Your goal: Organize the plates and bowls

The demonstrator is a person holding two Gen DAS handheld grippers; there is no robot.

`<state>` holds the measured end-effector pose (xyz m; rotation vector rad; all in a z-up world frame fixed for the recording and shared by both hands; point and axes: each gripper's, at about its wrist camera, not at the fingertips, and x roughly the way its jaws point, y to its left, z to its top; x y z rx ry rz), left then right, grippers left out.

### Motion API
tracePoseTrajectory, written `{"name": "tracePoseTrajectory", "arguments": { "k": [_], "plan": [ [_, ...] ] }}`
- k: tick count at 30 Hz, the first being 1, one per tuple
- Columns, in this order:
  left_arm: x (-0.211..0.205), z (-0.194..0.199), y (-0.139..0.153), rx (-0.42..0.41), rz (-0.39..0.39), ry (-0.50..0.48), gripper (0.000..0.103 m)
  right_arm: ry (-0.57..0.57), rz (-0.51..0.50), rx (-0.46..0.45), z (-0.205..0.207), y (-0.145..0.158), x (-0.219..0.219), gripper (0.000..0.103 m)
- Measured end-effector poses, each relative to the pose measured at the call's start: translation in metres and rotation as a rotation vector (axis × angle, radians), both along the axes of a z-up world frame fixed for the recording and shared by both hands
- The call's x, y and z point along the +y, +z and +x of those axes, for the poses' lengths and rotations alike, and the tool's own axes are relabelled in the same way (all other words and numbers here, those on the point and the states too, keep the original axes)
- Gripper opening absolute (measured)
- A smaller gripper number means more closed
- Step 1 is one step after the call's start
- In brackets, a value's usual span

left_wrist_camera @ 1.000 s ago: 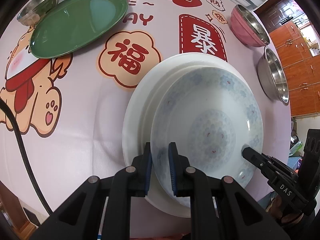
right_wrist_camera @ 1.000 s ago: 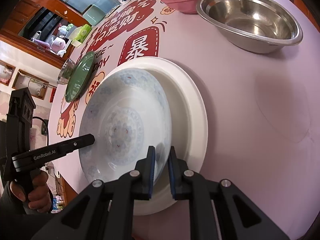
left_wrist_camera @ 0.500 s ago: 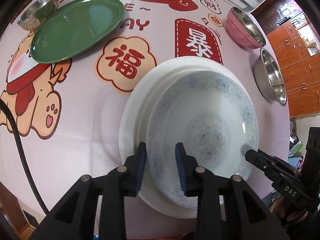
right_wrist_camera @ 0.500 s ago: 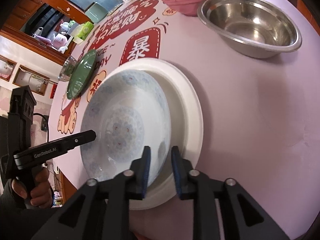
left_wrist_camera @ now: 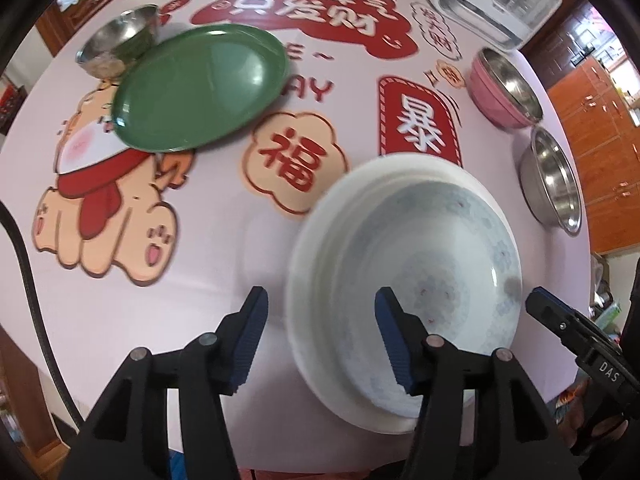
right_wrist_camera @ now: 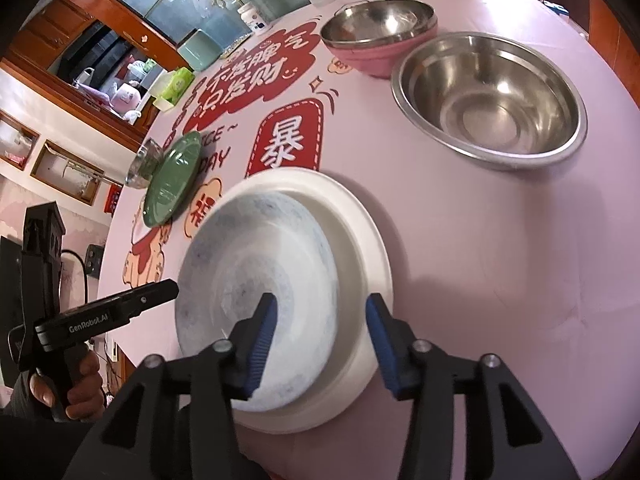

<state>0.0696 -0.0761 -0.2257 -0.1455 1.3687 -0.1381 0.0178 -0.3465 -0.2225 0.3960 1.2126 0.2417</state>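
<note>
left tool (left_wrist_camera: 320,332) and right tool (right_wrist_camera: 318,320): jaws just opened, clamping nothing. patterned bowl (left_wrist_camera: 432,280) nested in white plate (right_wrist_camera: 360,216) on pink printed tabletop (right_wrist_camera: 500,240); wooden cabinets (left_wrist_camera: 592,120) behind.

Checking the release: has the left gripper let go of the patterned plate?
Yes. The left gripper has just been opening; its pads now stand clear of the patterned plate, which rests on the white plate.

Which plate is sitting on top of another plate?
The blue-patterned plate. It rests inside the bigger white plate, while the green plate lies apart, farther across the table.
</note>
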Motion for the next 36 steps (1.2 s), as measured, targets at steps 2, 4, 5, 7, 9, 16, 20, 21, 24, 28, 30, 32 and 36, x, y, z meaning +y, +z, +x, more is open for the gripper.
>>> {"name": "tracePoseTrajectory", "arguments": {
  "k": [2, 4, 5, 7, 9, 16, 20, 21, 24, 28, 30, 32, 36],
  "plan": [
    [0.007, 0.002, 0.005, -0.009, 0.005, 0.015, 0.056, 0.003, 0.011, -0.011, 0.004, 0.003, 0.003, 0.052],
    [0.017, 0.004, 0.011, -0.024, 0.015, 0.039, 0.067, 0.007, 0.013, -0.02, 0.006, 0.006, 0.008, 0.057],
    [0.021, 0.005, 0.013, -0.032, 0.025, 0.049, 0.071, 0.011, 0.016, -0.025, 0.007, 0.007, 0.01, 0.059],
    [0.03, 0.009, 0.019, -0.055, 0.046, 0.071, 0.079, 0.02, 0.015, -0.027, 0.011, 0.01, 0.017, 0.063],
    [0.041, 0.013, 0.024, -0.074, 0.056, 0.089, 0.082, 0.025, 0.013, -0.031, 0.014, 0.013, 0.023, 0.067],
    [0.08, 0.027, 0.029, -0.094, 0.092, 0.128, 0.084, 0.023, 0.016, -0.051, 0.024, 0.021, 0.05, 0.067],
    [0.106, 0.035, 0.029, -0.102, 0.122, 0.137, 0.084, 0.009, 0.017, -0.056, 0.03, 0.022, 0.069, 0.067],
    [0.113, 0.037, 0.029, -0.104, 0.134, 0.136, 0.084, 0.004, 0.016, -0.057, 0.031, 0.023, 0.074, 0.067],
    [0.127, 0.042, 0.028, -0.106, 0.146, 0.123, 0.084, -0.013, 0.014, -0.06, 0.036, 0.023, 0.088, 0.067],
    [0.147, 0.051, 0.025, -0.104, 0.132, 0.102, 0.084, -0.038, 0.012, -0.061, 0.043, 0.024, 0.107, 0.067],
    [0.155, 0.056, 0.023, -0.099, 0.124, 0.081, 0.084, -0.056, 0.011, -0.071, 0.046, 0.026, 0.119, 0.067],
    [0.16, 0.061, 0.021, -0.097, 0.117, 0.063, 0.084, -0.071, 0.014, -0.077, 0.049, 0.026, 0.127, 0.067],
    [0.172, 0.075, 0.015, -0.083, 0.096, 0.026, 0.084, -0.107, 0.016, -0.083, 0.057, 0.026, 0.144, 0.067]
  ]
}}
